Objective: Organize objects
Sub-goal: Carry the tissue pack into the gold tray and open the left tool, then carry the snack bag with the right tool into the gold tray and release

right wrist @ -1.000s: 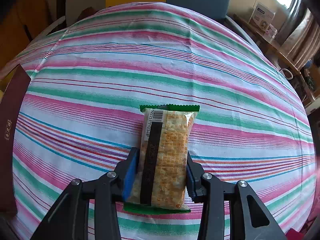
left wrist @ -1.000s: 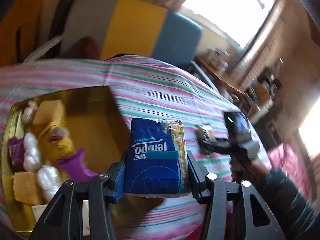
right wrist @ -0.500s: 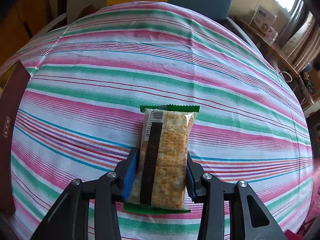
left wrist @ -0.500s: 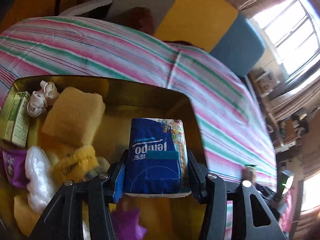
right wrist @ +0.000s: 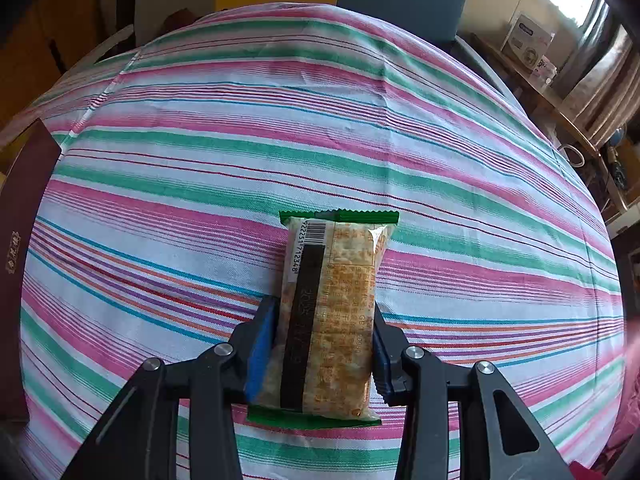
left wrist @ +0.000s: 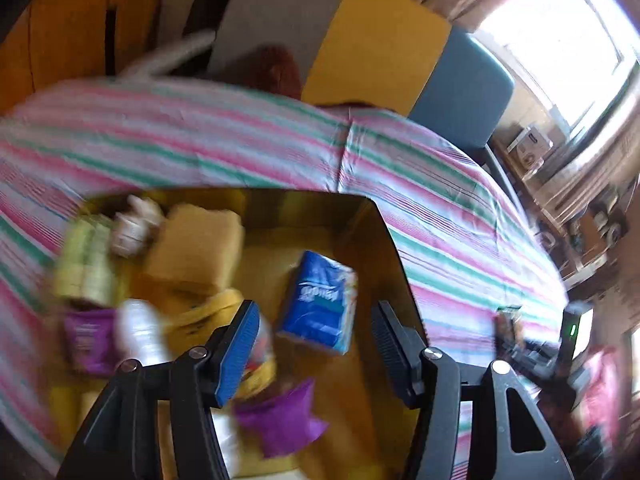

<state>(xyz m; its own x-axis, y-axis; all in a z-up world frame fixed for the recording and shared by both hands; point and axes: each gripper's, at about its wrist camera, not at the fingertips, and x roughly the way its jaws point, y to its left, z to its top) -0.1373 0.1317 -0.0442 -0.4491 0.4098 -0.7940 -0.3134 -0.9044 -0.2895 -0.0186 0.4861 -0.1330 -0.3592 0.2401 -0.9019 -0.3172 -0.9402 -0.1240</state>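
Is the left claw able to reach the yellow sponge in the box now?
Probably yes: the left claw is opening, empty, over the box; the yellow sponge lies uncovered on top.

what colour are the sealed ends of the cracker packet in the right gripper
Green, with zigzag edges, on the cracker packet; clearest in the right wrist view.

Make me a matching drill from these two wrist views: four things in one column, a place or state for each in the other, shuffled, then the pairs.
Things:
1. blue tissue pack
2. cracker packet
3. left tool
4. purple pouch

Places or states:
A. clamped in the right tool
B. jaws opening, nothing gripped
C. loose in the gold box, clear of both pads
D. low in the box, near the camera

Pairs: 1-C, 2-A, 3-B, 4-D
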